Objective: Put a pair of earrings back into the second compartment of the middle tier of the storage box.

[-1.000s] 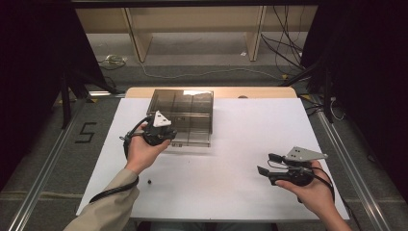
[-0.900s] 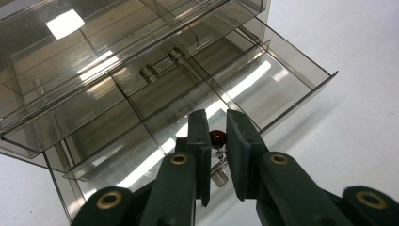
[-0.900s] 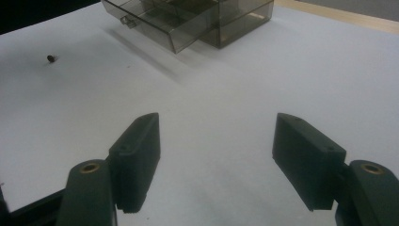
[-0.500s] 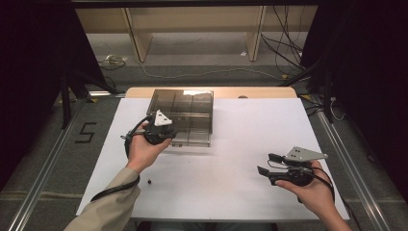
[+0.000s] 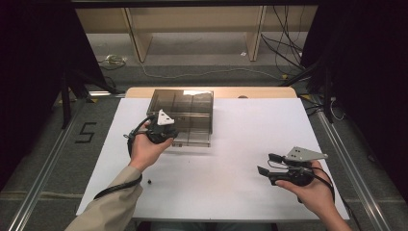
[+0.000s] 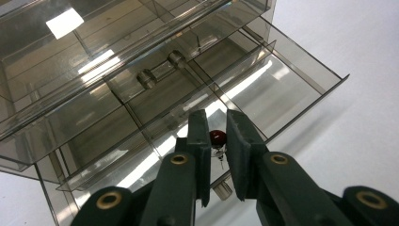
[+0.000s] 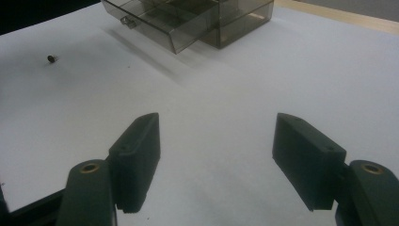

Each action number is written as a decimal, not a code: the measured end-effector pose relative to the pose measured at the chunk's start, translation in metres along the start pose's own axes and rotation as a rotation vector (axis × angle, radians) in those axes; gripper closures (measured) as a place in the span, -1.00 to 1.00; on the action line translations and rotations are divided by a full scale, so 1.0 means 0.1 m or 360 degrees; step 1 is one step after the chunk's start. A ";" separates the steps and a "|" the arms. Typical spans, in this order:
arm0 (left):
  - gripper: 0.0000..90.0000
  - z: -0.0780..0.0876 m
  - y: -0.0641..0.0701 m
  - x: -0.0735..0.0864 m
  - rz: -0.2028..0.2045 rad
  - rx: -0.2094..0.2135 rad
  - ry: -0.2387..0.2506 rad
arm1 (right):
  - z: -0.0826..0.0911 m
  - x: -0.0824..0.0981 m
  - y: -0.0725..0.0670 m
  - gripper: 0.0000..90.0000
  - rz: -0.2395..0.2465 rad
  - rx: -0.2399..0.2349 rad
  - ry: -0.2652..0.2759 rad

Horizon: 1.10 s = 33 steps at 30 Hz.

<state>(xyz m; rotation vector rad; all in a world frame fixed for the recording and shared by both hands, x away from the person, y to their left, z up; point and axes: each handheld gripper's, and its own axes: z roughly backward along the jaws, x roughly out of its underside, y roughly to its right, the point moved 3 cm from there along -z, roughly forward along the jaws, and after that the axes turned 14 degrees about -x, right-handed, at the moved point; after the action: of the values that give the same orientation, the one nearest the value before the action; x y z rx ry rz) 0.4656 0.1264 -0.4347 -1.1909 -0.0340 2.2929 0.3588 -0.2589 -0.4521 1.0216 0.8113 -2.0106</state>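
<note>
Nothing is moving between the earlier high views and this one: both of my hands are staying where they were, and the smoky clear drawer box is sitting in the same spot at the far side of the white tabletop. I am reading that as a pause over the drop point rather than progress, so the piece is not yet in the drawer.

I am holding the left hand-held gripper above the pulled-out drawer, its jaws standing narrow with a small dark red bead between them. The bead is sitting just behind the tips, and something thin and pale is hanging under it; I cannot make out what that is. The pads look close against the bead on both sides, so I am judging it gripped, not just lying there. Beneath the jaws I am seeing the drawer's divided compartments, and the bead is hanging over the nearer one, beside the divider wall, apart from the floor of the tray.

In the high view the left hand-held gripper is at the box's near left corner, over the drawer front. I am keeping the right hand-held gripper low over bare tabletop, well apart from the box, jaws spread wide and holding nothing. One small dark piece is lying loose on the sheet, near my left forearm.
</note>
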 end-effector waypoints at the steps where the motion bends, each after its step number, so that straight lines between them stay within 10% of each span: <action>1: 0.77 -0.01 0.00 0.00 0.0001 0.0001 0.0002 | 0.00 0.00 0.00 -0.26 0.0000 0.0000 -0.0001; 33: 0.76 -0.23 0.03 0.03 -0.0015 -0.0006 -0.0017 | 0.00 0.00 0.00 -0.26 -0.0001 -0.0002 0.0002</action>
<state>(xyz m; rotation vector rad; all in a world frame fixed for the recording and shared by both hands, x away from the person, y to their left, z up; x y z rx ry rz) 0.4808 0.1200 -0.4514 -1.1781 -0.0477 2.2920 0.3589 -0.2593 -0.4520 1.0223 0.8138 -2.0094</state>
